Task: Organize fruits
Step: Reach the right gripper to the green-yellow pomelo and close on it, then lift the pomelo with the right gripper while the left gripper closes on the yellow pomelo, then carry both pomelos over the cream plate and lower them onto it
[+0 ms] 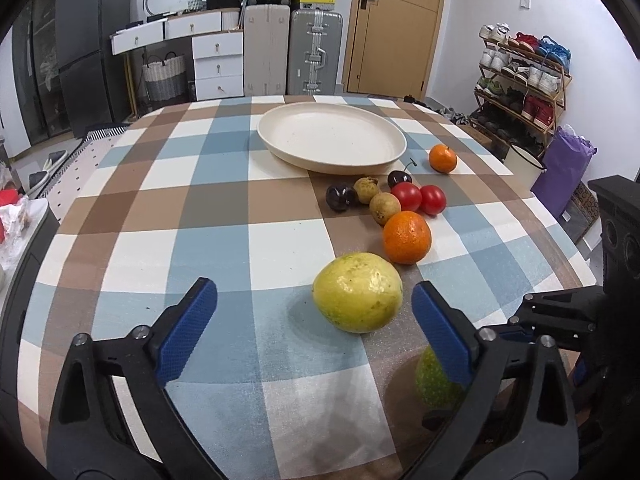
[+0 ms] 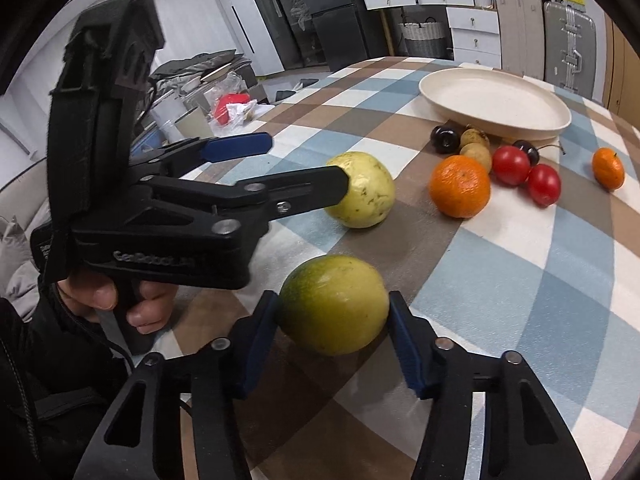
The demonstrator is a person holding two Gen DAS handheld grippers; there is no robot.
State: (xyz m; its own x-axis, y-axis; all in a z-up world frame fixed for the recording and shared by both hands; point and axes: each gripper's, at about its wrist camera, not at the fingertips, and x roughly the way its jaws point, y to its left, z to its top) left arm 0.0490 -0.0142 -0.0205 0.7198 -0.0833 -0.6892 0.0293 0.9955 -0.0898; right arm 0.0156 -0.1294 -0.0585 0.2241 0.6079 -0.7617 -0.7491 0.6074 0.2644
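Right wrist view shows the right tongs (image 2: 334, 340) pinching a green-yellow fruit (image 2: 334, 304) on the checked surface (image 2: 500, 272), both pads touching its sides. The left tongs (image 1: 314, 312) stand spread around a pale yellow fruit (image 1: 357, 292), not gripping. Risk: round, smooth skin may slip from the pads when lifted, rolling away from the plate (image 1: 280, 144) beyond.

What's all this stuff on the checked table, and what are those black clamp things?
Plate: one, cream, far side, nothing in it.
Yellow-green fruits: two, nearest; one between the left jaws, one gripped by the right.
Oranges: two; large, small near the plate.
Tomatoes: two, red, together.
Dark cherries: two.
Brownish small fruits: two.
Left hand-held gripper: black, blue pads, open.
Right hand-held gripper: same, closed on fruit.
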